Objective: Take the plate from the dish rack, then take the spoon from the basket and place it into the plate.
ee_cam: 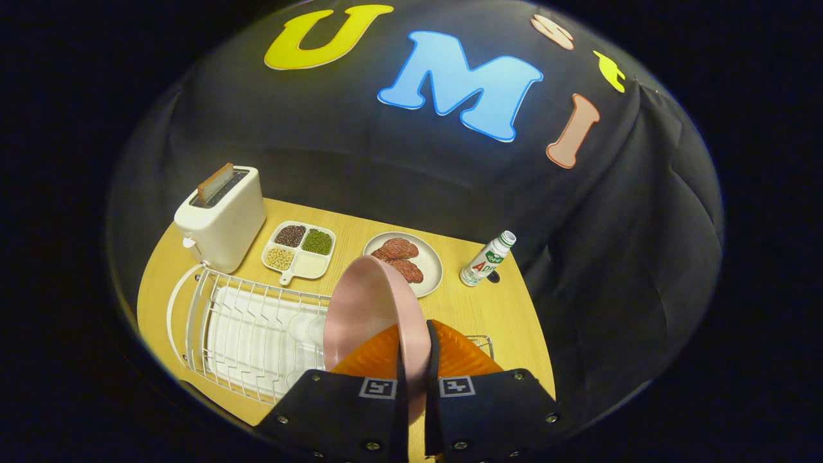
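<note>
The hand-held gripper clamps the plate above the rack; next, it needs setting on the desk.

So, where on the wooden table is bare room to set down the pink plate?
The gripper holds the round pink plate on edge. Bare wood lies between the white plate of meat, small white bottle and wire dish rack. Crowded near the white toaster and divided tray.

Pink plate, white dish rack
</note>
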Action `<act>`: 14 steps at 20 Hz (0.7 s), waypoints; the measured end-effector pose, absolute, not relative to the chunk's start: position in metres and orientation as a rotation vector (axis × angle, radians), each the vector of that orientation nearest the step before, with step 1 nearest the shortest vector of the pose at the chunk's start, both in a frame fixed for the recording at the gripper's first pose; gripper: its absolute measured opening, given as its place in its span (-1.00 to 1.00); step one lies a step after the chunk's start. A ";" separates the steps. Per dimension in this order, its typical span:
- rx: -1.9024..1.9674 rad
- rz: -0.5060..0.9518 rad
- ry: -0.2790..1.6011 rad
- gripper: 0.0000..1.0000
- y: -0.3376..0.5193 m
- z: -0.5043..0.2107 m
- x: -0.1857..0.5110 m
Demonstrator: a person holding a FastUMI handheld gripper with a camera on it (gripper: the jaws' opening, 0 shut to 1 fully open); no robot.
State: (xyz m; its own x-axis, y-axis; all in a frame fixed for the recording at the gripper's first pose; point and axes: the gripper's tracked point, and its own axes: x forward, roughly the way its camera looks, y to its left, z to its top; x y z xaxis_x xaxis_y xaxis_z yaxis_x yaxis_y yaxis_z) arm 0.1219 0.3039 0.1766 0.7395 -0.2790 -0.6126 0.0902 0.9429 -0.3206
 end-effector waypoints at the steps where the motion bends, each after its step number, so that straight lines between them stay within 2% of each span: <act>1: -0.261 -0.206 0.712 -0.81 0.299 0.178 0.118; 14: -0.084 -0.156 0.725 -0.81 0.224 0.194 0.049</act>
State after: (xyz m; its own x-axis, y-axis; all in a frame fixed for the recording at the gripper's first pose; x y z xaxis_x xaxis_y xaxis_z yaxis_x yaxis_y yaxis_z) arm 0.0487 0.2240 0.1944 0.7374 -0.1709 -0.6535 0.1126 0.9850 -0.1305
